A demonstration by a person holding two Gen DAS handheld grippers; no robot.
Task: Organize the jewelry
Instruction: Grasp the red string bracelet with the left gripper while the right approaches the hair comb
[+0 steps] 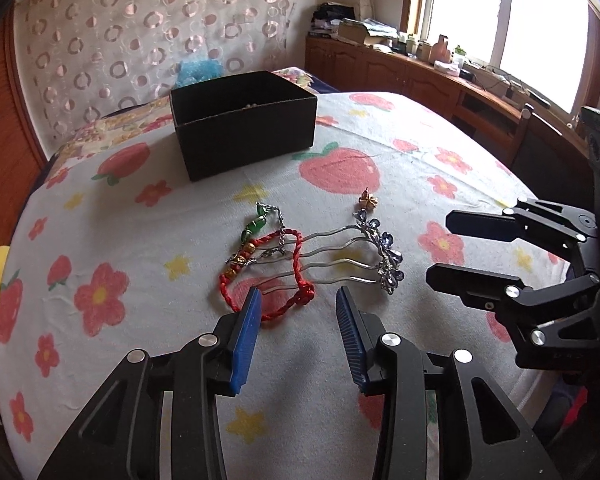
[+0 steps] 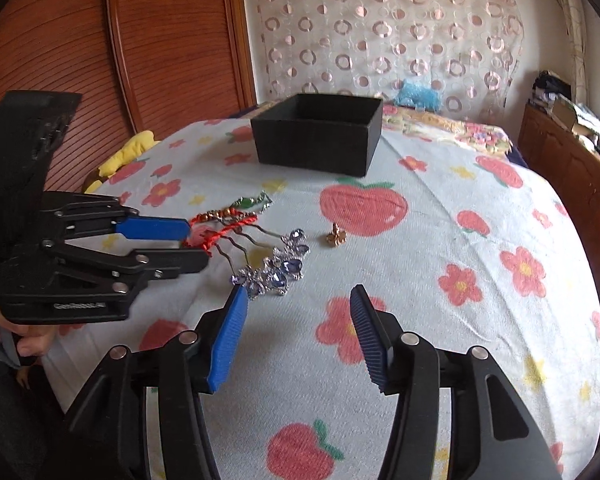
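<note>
Jewelry lies in a small heap on the flowered bedsheet (image 1: 100, 216). It holds a red braided bracelet (image 1: 268, 300), a green bead chain (image 1: 256, 224), a silver hair comb with blue crystals (image 1: 384, 256) and a small gold flower earring (image 1: 368, 201). Behind the heap stands an open black box (image 1: 244, 124). My left gripper (image 1: 299, 292) hovers open just above the red bracelet's near loop, its pads touching nothing. In the right wrist view my right gripper (image 2: 298, 292) stands open just in front of the hair comb (image 2: 276, 268), with the earring (image 2: 336, 237) beyond and the box (image 2: 320, 136) at the back.
The other gripper shows in each view: the right gripper (image 1: 438, 246) beside the comb, the left gripper (image 2: 198, 242) at the red bracelet (image 2: 208, 240), held by a hand (image 2: 32, 340). A yellow plush (image 2: 128, 152) lies at the bed's left edge. A cluttered wooden cabinet (image 1: 420, 76) runs under the window.
</note>
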